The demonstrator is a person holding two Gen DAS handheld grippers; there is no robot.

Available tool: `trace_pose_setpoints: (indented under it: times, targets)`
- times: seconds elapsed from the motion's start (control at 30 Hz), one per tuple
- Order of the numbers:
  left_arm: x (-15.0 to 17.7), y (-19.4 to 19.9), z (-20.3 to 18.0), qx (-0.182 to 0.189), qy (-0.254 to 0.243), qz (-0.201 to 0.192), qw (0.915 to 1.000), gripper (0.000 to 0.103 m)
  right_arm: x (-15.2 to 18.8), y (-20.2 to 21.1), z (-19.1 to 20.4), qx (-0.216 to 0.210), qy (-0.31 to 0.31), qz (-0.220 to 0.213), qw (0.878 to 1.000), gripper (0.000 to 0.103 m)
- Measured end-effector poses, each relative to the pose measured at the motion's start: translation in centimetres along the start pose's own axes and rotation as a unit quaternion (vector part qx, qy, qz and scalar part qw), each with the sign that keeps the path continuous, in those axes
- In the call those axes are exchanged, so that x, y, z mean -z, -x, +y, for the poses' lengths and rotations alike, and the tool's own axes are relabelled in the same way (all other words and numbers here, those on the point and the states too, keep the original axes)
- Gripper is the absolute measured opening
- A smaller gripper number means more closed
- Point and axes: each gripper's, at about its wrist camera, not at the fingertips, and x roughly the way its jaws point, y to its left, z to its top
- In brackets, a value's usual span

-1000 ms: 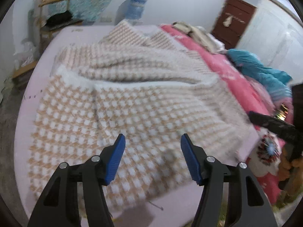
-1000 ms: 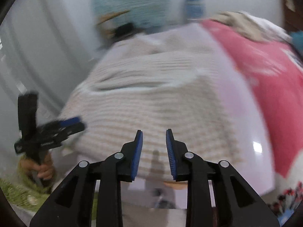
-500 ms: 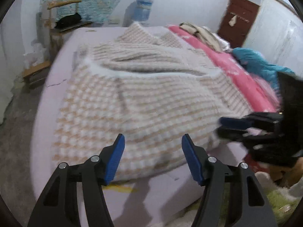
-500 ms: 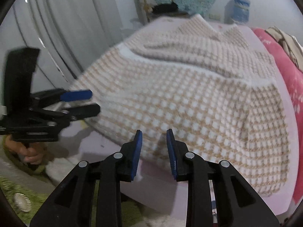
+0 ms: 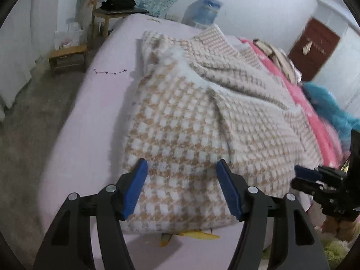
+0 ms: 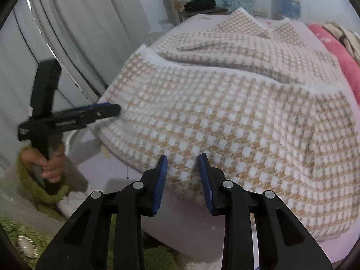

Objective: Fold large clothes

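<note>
A wide bed with a pale lilac sheet (image 5: 94, 117) carries the fluffy beige-and-white checked garment (image 5: 186, 121), which lies spread and rumpled across it up to the near edge. The left gripper (image 5: 182, 189) hangs over that near hem, blue pads spread wide and clear of the cloth. The right gripper (image 6: 182, 181) hovers at the hem further along, its jaws having just opened a little, narrowly parted and pinching nothing.

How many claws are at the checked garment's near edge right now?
2. The left claw is over the near edge of the checked garment at its left corner; the right claw is further right along that edge. Neither grips it yet.
</note>
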Motion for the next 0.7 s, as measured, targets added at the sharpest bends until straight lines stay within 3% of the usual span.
trace_pose_setpoints:
  times: [0.07, 0.17, 0.3, 0.43, 0.53, 0.6, 0.7]
  targets:
    - [-0.5, 0.5, -1.0, -0.019, -0.021, 0.004, 0.9996, 0.062, -0.3, 0.9, -0.5, -0.001, -0.014, -0.011, 1.0, 0.034]
    - [-1.3, 1.6, -2.3, -0.021, -0.028, -0.012, 0.9993, 0.062, -0.9, 3.1, -1.6, 0.0, -0.038, -0.052, 0.998, 0.058]
    - [-2.5, 2.2, -4.5, -0.014, -0.041, -0.03, 0.9986, 0.065, -1.8, 3.8, -3.0, 0.037, -0.042, -0.073, 0.996, 0.063]
    - [-3.4, -0.4, -7.6, 0.001, -0.056, -0.015, 0.9983, 0.065, -2.6, 2.4, -4.5, 0.081, -0.051, -0.063, 0.993, 0.063]
    - [-3.2, -3.7, -9.5, -0.011, -0.081, 0.013, 0.9965, 0.066, -2.8, 0.7, -5.6, 0.079, -0.062, -0.047, 0.994, 0.065]
    - [-2.7, -5.7, -10.0, -0.043, -0.087, 0.042, 0.9944, 0.067, -2.3, -0.9, -6.6, 0.075, -0.084, -0.029, 0.993, 0.073]
    - [-2.8, -5.9, -10.6, -0.056, -0.087, 0.032, 0.9941, 0.07, -2.2, -0.8, -6.9, 0.063, -0.093, -0.029, 0.993, 0.073]
